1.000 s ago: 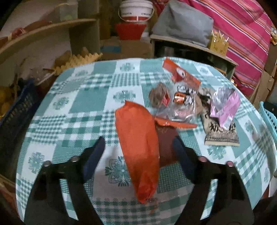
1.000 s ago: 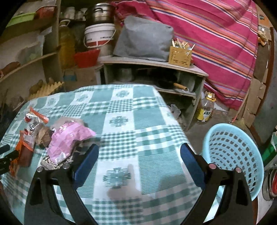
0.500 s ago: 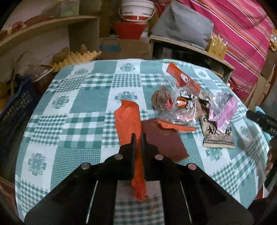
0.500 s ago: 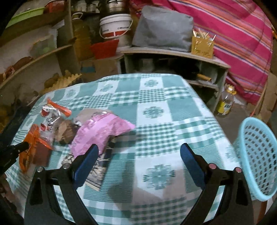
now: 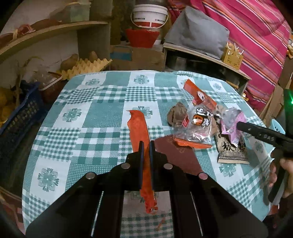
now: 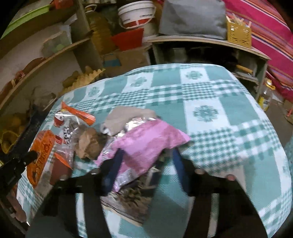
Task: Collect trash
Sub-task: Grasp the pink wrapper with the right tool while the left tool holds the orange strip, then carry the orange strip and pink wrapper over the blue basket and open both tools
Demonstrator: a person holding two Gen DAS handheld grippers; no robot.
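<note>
My left gripper is shut on a long orange wrapper and holds it edge-on above the checked tablecloth. A dark red flat packet lies just right of it. A pile of trash sits to the right: a clear snack bag with orange print, a brown crumpled piece, a pink foil bag and a patterned packet. My right gripper is open, its fingers on either side of the pink foil bag. It also shows in the left wrist view.
Shelves with egg trays, a white bucket, a red tub and a grey cushion stand behind the table. A dark blue crate is at the left. A striped pink cloth hangs at right.
My left gripper closed on the orange wrapper and lifted it upright. My right gripper swung left from the blue basket side and moved in over the pink foil bag.
</note>
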